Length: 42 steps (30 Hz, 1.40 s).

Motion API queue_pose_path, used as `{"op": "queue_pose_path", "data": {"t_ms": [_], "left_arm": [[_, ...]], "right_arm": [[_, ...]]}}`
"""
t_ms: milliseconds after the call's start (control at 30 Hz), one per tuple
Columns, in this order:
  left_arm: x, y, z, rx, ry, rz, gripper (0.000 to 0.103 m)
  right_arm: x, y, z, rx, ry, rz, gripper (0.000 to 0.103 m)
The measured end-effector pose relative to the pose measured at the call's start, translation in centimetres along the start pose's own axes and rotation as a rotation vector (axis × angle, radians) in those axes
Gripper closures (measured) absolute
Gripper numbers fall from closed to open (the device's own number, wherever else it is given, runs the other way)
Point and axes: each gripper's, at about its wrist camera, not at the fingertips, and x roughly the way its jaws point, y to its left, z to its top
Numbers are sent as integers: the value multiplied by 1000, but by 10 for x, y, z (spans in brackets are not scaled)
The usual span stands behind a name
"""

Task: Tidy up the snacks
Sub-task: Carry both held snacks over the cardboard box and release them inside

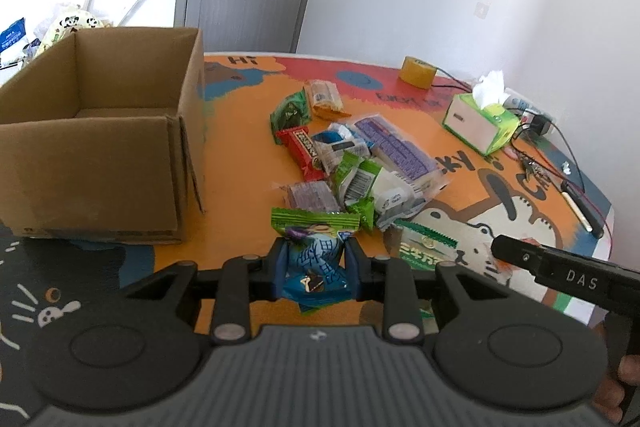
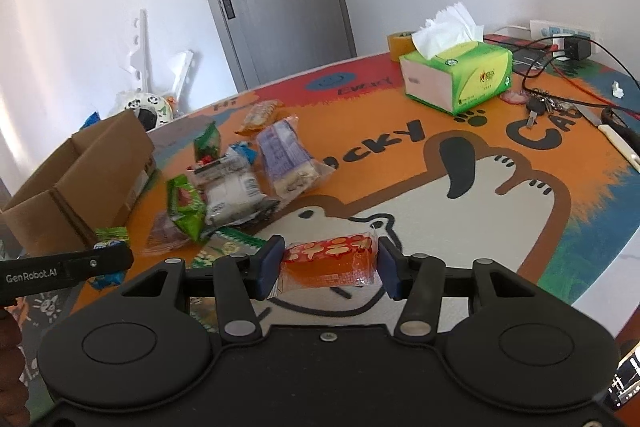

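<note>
The left hand-held gripper [image 1: 315, 269] pinched a blue snack [image 1: 314, 273] just above the table [image 1: 240, 163], near the empty box [image 1: 100, 131], while the right hand-held gripper [image 2: 329, 263] pinched an orange snack [image 2: 330, 259] beside the snack pile [image 2: 240, 179].

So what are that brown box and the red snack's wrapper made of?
The box looks like corrugated cardboard: matte brown, creased at its folded corners. The red snack seems wrapped in thin clear plastic film, glossy and crinkled, printed red on top.
</note>
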Motion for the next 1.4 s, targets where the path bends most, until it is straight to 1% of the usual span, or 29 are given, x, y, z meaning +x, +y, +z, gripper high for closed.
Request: {"op": "queue_pose_path", "data": {"t_ms": [267, 733, 1033, 1200, 1400], "left_arm": [[-26, 6, 2, -25, -64, -3, 74], [-72, 30, 10, -60, -164, 18, 74], [-85, 50, 14, -80, -209, 44, 74], [-88, 57, 18, -87, -226, 49, 74], [-89, 62, 25, -90, -249, 60, 74]], "right_arm": [[-19, 20, 4, -27, -41, 24, 53], [-42, 63, 13, -77, -99, 78, 53], [-41, 84, 19, -104, -103, 109, 53], [-41, 97, 22, -131, -118, 134, 53], [-32, 106, 30, -131, -121, 151, 53]]}}
